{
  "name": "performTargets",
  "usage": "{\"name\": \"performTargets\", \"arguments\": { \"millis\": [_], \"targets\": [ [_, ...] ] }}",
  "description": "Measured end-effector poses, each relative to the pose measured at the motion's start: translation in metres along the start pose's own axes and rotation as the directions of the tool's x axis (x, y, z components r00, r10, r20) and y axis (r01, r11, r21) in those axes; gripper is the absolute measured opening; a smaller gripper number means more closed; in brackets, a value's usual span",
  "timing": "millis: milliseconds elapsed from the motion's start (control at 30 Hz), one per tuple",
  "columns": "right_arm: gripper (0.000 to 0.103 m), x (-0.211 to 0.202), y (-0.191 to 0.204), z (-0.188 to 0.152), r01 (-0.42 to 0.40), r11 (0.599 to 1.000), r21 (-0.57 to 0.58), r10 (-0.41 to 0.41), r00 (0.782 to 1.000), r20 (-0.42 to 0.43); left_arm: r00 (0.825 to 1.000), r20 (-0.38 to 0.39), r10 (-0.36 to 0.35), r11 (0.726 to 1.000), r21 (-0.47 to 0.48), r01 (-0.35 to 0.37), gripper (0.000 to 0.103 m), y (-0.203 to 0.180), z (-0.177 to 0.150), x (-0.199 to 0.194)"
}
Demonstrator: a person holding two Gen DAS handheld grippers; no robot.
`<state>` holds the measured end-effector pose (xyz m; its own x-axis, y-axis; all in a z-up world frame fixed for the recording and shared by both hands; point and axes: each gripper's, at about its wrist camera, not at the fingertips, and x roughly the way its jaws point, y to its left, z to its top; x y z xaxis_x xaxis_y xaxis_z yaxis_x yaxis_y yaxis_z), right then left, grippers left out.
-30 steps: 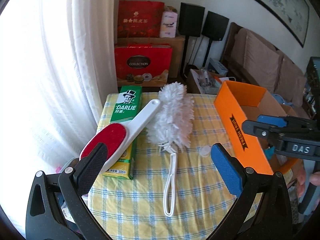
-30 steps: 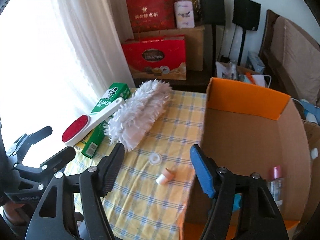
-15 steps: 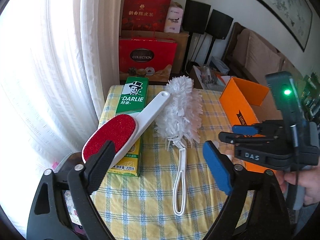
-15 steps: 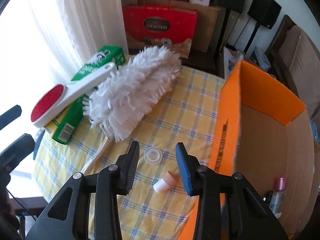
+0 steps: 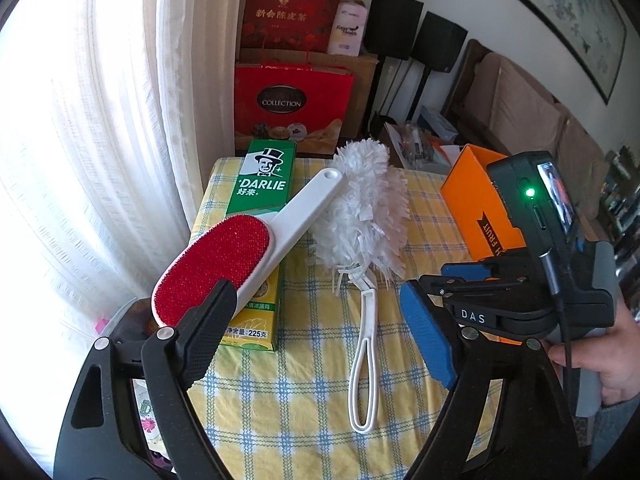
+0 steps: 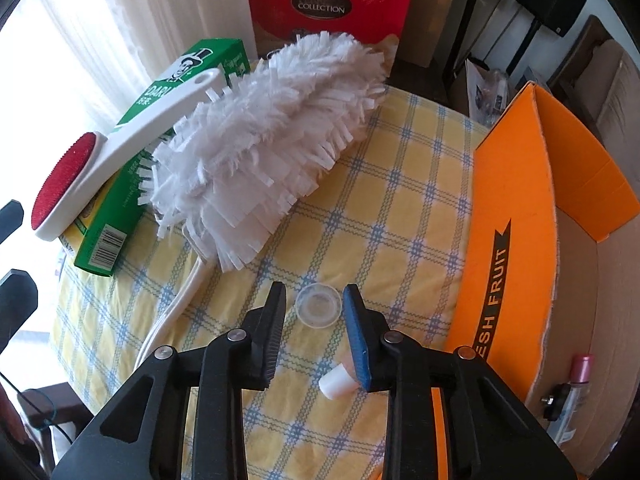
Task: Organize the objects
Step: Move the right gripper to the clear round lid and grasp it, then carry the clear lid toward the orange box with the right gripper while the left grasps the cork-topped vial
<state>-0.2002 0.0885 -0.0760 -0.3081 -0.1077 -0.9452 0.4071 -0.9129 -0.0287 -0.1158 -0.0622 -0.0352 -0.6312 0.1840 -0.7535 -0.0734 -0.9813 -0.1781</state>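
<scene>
Right gripper (image 6: 314,306) fingers parted, flanking clear cap (image 6: 319,311) on cloth (image 6: 400,216); left gripper (image 5: 320,320) spread wide above duster (image 5: 360,220)

Daylit room, window side overexposed
Strong daylight through the sheer curtain (image 5: 100,120) blows out the left of both views to white; the desk (image 6: 380,220) cloth stays evenly lit with soft, faint shadows; fisheye bending curves the edges into dark corners, and detail remains sharp near the centre
</scene>
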Motion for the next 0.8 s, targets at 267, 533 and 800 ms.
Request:
{"name": "performTargets", "arguments": {
  "millis": [267, 533, 800],
  "targets": [
    [0.016, 0.003, 0.000, 0.001, 0.017, 1.000, -0.007, -0.017, 1.000, -0.008, 1.000, -0.012, -0.006, 1.000, 0.009, 0.006, 0.081, -0.004, -0.003, 0.002],
    [0.023, 0.008, -0.006, 0.006, 0.013, 1.000, 0.019, -0.013, 1.000, -0.017, 1.000, -0.021, -0.021, 1.000, 0.013, 0.021, 0.081, -0.008, -0.004, 0.002],
    [0.017, 0.013, -0.003, 0.006, 0.028, 1.000, 0.003, -0.028, 0.999, -0.024, 0.999, -0.026, -0.028, 1.000, 0.011, 0.028, 0.081, -0.010, -0.005, 0.003]
  ]
}}
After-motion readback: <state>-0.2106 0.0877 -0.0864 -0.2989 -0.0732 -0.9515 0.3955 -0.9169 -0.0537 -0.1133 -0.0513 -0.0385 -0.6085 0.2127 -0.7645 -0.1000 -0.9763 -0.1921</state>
